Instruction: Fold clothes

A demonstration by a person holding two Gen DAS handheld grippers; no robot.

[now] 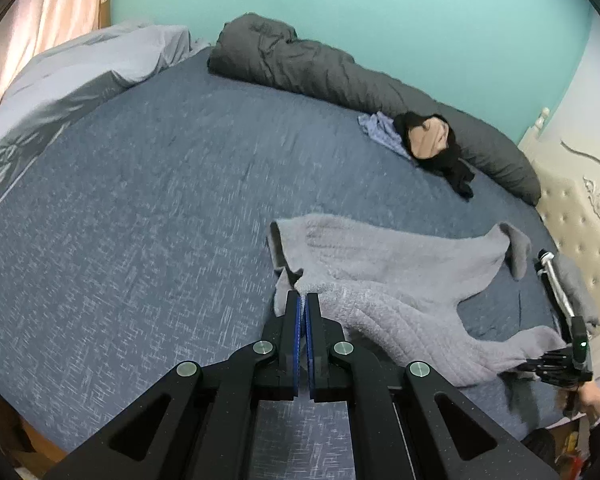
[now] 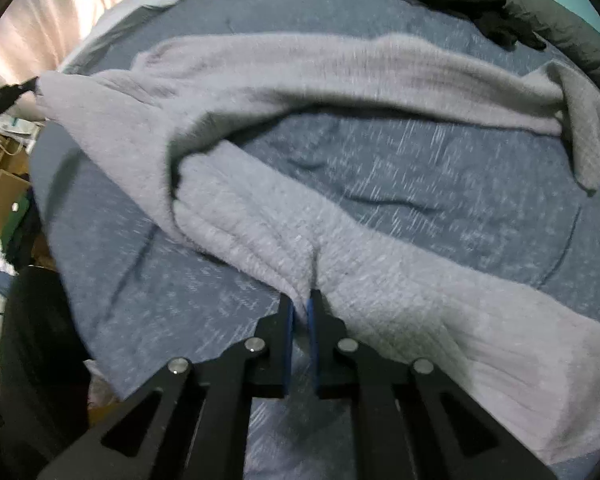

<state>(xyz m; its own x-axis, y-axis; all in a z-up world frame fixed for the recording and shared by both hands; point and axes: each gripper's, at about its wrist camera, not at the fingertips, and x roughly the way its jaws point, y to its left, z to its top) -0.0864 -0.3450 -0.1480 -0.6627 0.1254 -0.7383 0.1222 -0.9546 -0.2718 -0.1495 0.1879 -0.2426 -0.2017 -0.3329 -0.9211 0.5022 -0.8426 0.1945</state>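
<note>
Bedding in blue covers the bed [image 1: 140, 208], where the grey fleece garment [image 1: 380, 264] lies spread, turquoise wall [image 1: 380, 8] behind. Left tool [image 1: 303, 300] pinches one edge, right tool [image 2: 301, 303] clamps a fold of a leg, likely to lift and double it over.

The grey garment [image 2: 260, 224] is a thick, fuzzy knit cloth with ribbed lines, soft and matt. The bed cover [image 1: 140, 200] under it is a flat woven cloth, blue with pale flecks, also matt. Both grippers [image 1: 303, 300] [image 2: 301, 308] are matt black plastic with shiny metal pins and blue pads [image 2: 312, 320].
</note>
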